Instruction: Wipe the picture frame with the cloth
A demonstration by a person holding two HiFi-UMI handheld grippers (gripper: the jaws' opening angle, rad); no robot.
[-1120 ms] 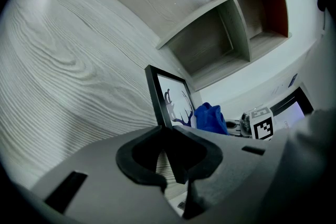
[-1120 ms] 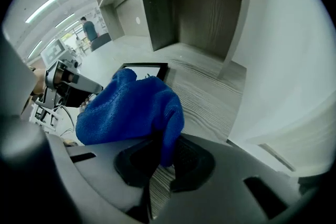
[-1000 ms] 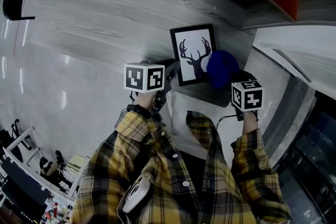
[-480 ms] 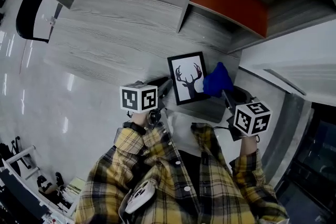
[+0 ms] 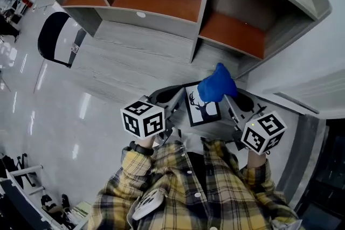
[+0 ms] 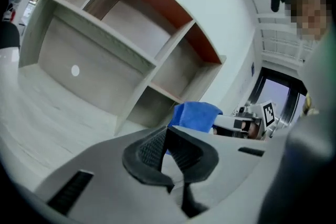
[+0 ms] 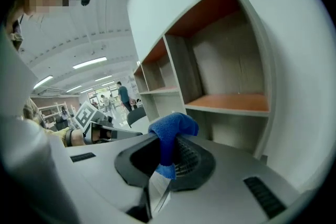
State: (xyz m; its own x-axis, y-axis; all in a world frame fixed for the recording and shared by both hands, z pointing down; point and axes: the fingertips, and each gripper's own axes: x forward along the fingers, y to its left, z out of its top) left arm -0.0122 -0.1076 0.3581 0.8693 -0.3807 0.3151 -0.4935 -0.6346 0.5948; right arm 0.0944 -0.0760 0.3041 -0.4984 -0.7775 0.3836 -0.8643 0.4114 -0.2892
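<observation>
In the head view the black picture frame (image 5: 201, 109), white inside with a deer silhouette, is held up close to the person's chest between both grippers. My left gripper (image 5: 175, 96) is shut on the frame's left edge; in the left gripper view (image 6: 167, 139) the pads pinch a thin edge. A blue cloth (image 5: 215, 83) bunches over the frame's upper right part. My right gripper (image 5: 229, 99) is shut on it. The right gripper view shows the cloth (image 7: 170, 131) folded between the pads of my right gripper (image 7: 167, 150). The cloth (image 6: 195, 115) also shows in the left gripper view.
A grey shelf unit (image 5: 194, 35) with orange-brown compartment floors stands ahead on the grey wood desk (image 5: 124, 59). A black chair (image 5: 55, 36) is at the far left on the glossy floor. A white wall (image 5: 302, 78) runs along the right.
The view has tilted up and the shelves now show. The frame has come nearer the person's chest. The cloth, earlier beside the frame's right edge, now lies over its upper right.
</observation>
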